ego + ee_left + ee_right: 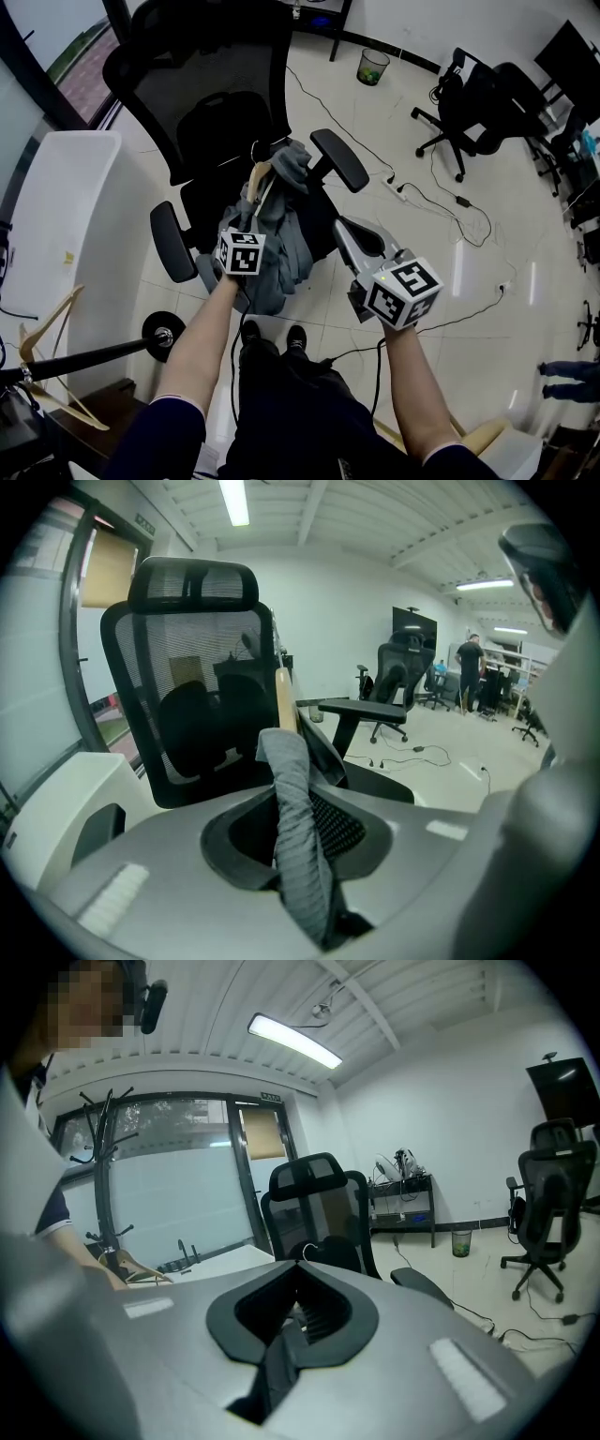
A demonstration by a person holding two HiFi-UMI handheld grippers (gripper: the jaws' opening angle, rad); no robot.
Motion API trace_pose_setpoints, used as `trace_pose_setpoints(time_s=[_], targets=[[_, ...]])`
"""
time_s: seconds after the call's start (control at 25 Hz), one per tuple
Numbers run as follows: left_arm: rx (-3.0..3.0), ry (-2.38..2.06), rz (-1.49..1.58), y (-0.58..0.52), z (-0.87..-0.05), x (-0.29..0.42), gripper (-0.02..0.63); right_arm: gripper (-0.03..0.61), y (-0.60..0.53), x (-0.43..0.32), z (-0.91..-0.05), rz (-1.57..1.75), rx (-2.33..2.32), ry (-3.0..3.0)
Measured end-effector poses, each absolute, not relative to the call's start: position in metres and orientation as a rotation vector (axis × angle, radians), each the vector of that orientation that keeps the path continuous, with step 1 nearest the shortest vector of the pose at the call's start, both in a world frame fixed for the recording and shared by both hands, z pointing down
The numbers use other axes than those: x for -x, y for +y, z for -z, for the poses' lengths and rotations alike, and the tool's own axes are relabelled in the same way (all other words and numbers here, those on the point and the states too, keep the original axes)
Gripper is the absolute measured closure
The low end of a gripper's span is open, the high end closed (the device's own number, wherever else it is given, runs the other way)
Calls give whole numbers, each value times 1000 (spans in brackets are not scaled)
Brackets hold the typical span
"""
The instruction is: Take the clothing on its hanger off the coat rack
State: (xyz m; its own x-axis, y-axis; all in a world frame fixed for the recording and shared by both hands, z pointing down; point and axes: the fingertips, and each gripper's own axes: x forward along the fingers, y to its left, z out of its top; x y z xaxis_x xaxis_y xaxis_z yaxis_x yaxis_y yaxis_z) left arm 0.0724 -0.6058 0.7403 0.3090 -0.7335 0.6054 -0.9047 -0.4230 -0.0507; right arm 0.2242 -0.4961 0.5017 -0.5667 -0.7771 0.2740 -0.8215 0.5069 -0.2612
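A grey garment (286,239) on a wooden hanger (255,183) hangs over the seat of a black mesh office chair (211,84). My left gripper (251,220) is shut on the garment just below the hanger. In the left gripper view a twisted grey strip of the garment (292,808) is pinched between the jaws, with the hanger (284,697) rising behind it. My right gripper (341,228) is to the right of the garment, beside the chair's armrest (339,159), shut with nothing in it. The black coat rack (105,1176) stands by the window.
A white table (56,216) is at the left. The rack's pole (84,359) carries an empty wooden hanger (45,330) at the lower left. Cables (422,192), a waste bin (373,66) and other office chairs (483,103) are on the tiled floor beyond.
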Motion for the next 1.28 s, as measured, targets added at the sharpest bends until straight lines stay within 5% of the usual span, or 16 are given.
trace_pose_setpoints(time_s=[0.16,0.4,0.52,0.64,1.28], targets=[[-2298,-1501,-782,-607,-742,-70,417,577,-500,-223,-505,-561,-1389,-2619],[-2289,-1537,-750,-595,-728,-65,417,577,-502,-223,-506,-581,-1376,-2626],[-2319,-1517,-730,-587,-708,-66,451,577,-505,-217,-503,-586,-1358,-2648],[-2359,-1490,-671,-576,-668,-71,603,577,-509,-207,-500,-577,-1329,-2674],[-2738,-1272,-204,-524,-444,-91,603,577,-521,-140,-436,-379,-1228,-2846]])
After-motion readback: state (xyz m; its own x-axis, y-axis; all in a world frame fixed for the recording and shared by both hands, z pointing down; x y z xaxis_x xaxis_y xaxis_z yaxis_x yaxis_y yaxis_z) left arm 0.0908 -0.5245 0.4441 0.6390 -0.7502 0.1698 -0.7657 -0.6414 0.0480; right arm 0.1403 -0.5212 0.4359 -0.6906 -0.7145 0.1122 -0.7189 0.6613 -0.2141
